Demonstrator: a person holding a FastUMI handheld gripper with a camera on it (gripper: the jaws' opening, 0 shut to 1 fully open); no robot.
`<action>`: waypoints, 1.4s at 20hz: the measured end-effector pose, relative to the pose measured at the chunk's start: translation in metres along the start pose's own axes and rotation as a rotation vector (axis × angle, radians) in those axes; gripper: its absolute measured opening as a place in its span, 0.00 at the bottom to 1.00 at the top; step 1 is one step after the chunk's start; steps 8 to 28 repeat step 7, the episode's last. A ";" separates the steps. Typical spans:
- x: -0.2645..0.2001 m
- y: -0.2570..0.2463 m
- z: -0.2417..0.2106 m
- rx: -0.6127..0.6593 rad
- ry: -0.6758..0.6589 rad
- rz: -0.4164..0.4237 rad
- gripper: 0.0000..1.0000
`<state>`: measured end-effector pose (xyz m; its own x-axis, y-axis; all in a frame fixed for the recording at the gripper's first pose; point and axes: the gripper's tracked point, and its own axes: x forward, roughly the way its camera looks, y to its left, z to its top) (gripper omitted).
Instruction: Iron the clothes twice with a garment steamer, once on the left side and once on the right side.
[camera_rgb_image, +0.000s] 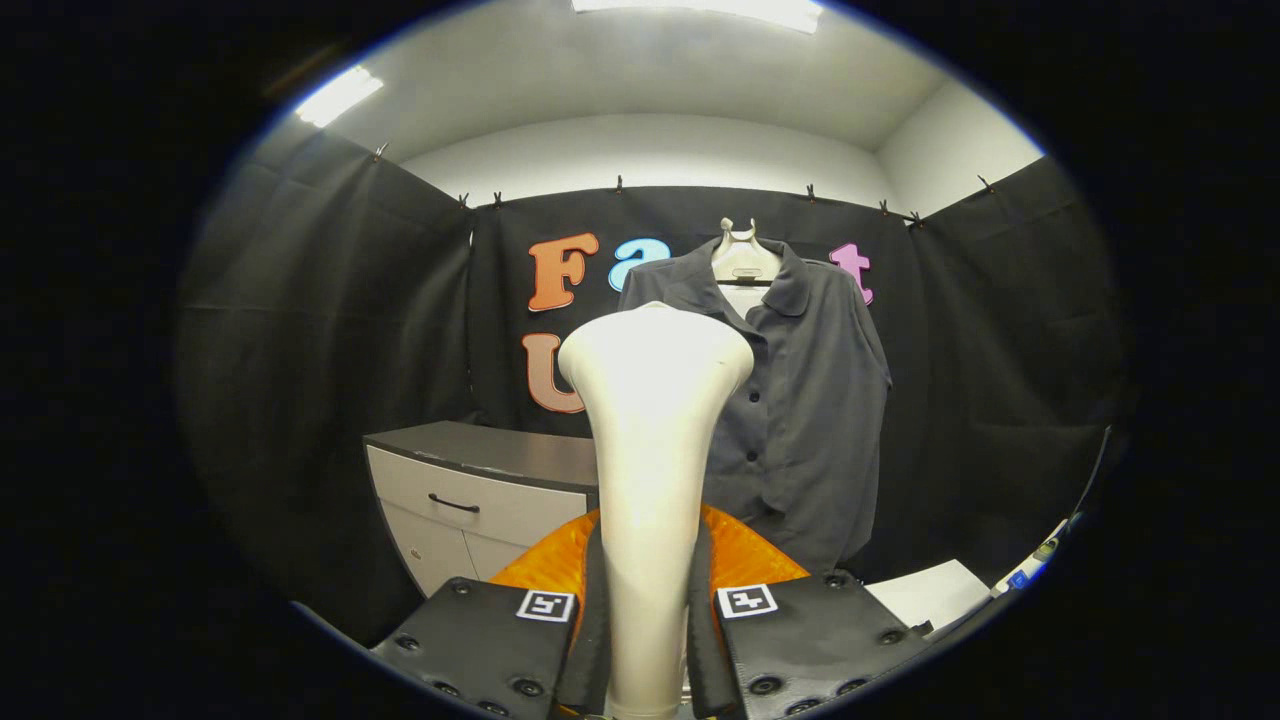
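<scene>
Both fingers (560, 640) of my gripper (648, 640) clamp the steamer (650, 440), which blocks part of the shirt (810, 400). Left of it stands a cabinet (480, 490), seemingly clear of the shirt.

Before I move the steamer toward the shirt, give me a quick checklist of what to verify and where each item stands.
1. Grip: both fingers press the garment steamer handle between them. Ok.
2. Steamer upright, head above the fingers. Ok.
3. Grey shirt hangs on its hanger beyond the steamer, front facing it. Ok.
4. Head touching the fabric: apart from it. Not ok.
5. Steam coming out: cannot tell.
6. Cabinet stands beside the shirt, off the direct path. Ok.
</scene>
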<state>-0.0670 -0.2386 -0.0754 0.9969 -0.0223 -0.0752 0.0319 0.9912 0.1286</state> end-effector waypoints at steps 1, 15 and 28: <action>0.000 0.001 0.000 0.000 -0.001 0.002 0.38; -0.004 0.002 0.001 0.012 0.000 0.001 0.38; -0.004 0.002 0.001 0.012 0.000 0.001 0.38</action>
